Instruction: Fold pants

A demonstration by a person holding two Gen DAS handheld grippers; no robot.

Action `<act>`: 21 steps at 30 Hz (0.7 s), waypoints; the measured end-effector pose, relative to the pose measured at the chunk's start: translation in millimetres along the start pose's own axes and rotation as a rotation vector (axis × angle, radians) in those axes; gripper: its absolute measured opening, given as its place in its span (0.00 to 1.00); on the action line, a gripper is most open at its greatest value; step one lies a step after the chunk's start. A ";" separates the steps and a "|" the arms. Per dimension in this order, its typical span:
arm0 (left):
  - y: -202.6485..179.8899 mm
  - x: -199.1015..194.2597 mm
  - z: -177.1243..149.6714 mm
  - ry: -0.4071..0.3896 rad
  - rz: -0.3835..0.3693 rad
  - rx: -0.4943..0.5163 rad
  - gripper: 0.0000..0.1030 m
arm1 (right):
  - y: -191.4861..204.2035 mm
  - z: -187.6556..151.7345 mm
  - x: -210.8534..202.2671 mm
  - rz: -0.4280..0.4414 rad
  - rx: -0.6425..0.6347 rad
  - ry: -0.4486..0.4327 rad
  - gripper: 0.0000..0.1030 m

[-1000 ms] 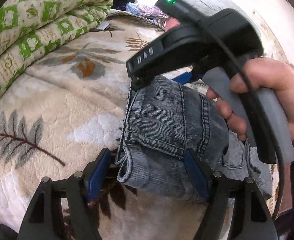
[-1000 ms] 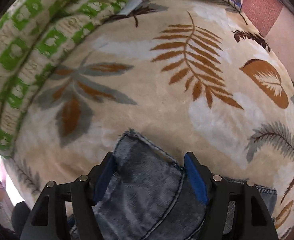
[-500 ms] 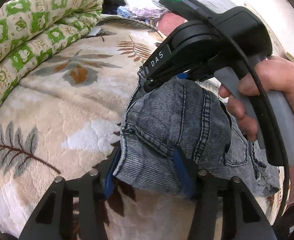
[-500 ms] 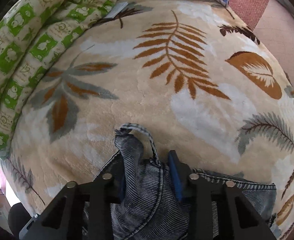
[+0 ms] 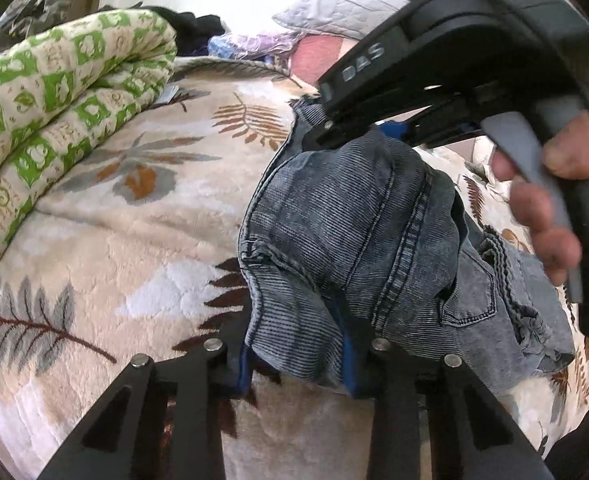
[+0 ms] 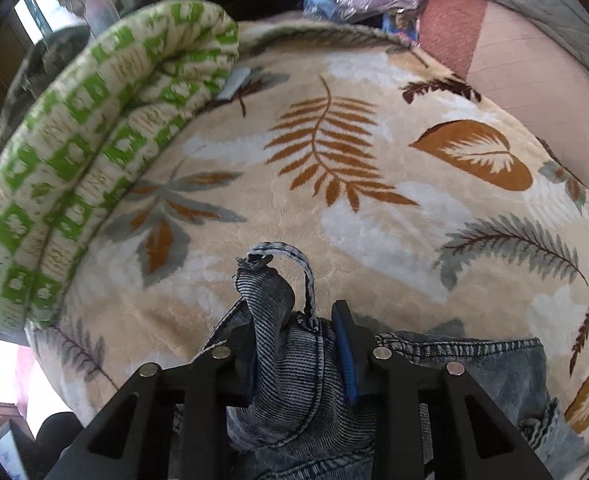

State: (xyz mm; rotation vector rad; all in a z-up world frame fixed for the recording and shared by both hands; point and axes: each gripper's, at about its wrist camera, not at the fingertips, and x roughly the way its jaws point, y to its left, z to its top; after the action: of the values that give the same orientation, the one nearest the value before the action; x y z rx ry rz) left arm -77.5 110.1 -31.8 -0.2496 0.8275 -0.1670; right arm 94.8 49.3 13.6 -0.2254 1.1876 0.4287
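Both grippers have closed since earlier: left gripper (image 5: 294,344) and right gripper (image 6: 294,344) each pinch the grey denim pants (image 5: 354,232), bunched above the leaf-print blanket (image 6: 374,200); a green-patterned quilt (image 6: 94,152) lies alongside.

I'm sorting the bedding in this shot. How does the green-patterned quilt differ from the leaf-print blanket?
The green-patterned quilt is folded into a thick roll; the leaf-print blanket lies spread flat. The quilt carries green squares on cream, the blanket brown, orange and grey leaves on beige. The quilt sits along the blanket's edge, bearing nothing; the blanket bears the jeans. Both are soft bedding with pale grounds.
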 end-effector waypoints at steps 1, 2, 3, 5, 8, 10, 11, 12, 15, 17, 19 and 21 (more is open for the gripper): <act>-2.3 -2.2 -0.3 -0.010 -0.001 0.011 0.32 | -3.3 -3.8 -8.8 0.009 0.008 -0.017 0.32; -4.7 -4.2 -0.7 -0.017 0.000 0.022 0.31 | -6.2 -7.5 -16.9 0.014 0.014 -0.031 0.32; -6.9 -5.2 -0.7 -0.025 0.001 0.034 0.30 | -5.7 -10.4 -19.9 0.022 0.020 -0.047 0.32; -15.2 -10.3 -1.9 -0.050 0.006 0.070 0.30 | -13.1 -15.9 -29.9 0.041 0.035 -0.072 0.32; -26.9 -21.6 -2.4 -0.080 -0.013 0.103 0.28 | -28.4 -31.1 -52.3 0.068 0.069 -0.122 0.32; -35.7 -28.8 -1.9 -0.099 -0.019 0.133 0.27 | -40.1 -41.5 -64.5 0.084 0.091 -0.149 0.32; -43.3 -33.7 -2.1 -0.111 -0.030 0.153 0.27 | -46.6 -46.8 -70.8 0.092 0.104 -0.161 0.32; -51.2 -37.8 -1.6 -0.120 -0.046 0.166 0.26 | -53.4 -52.2 -77.3 0.098 0.117 -0.175 0.32; -76.9 -47.0 2.5 -0.137 -0.079 0.204 0.26 | -80.2 -71.5 -101.0 0.117 0.167 -0.221 0.32; -106.4 -57.2 6.6 -0.159 -0.125 0.257 0.26 | -101.1 -85.4 -119.7 0.112 0.198 -0.257 0.29; -130.1 -63.5 7.7 -0.169 -0.163 0.299 0.25 | -128.3 -101.0 -142.7 0.102 0.237 -0.305 0.21; -160.7 -64.2 6.9 -0.168 -0.195 0.357 0.25 | -163.0 -117.5 -165.6 0.125 0.291 -0.353 0.21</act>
State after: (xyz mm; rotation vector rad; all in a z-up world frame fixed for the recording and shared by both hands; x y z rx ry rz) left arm -123.1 -27.1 63.5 -0.0068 0.5927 -0.4657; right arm 15.9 -176.6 116.1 0.1723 0.9046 0.3803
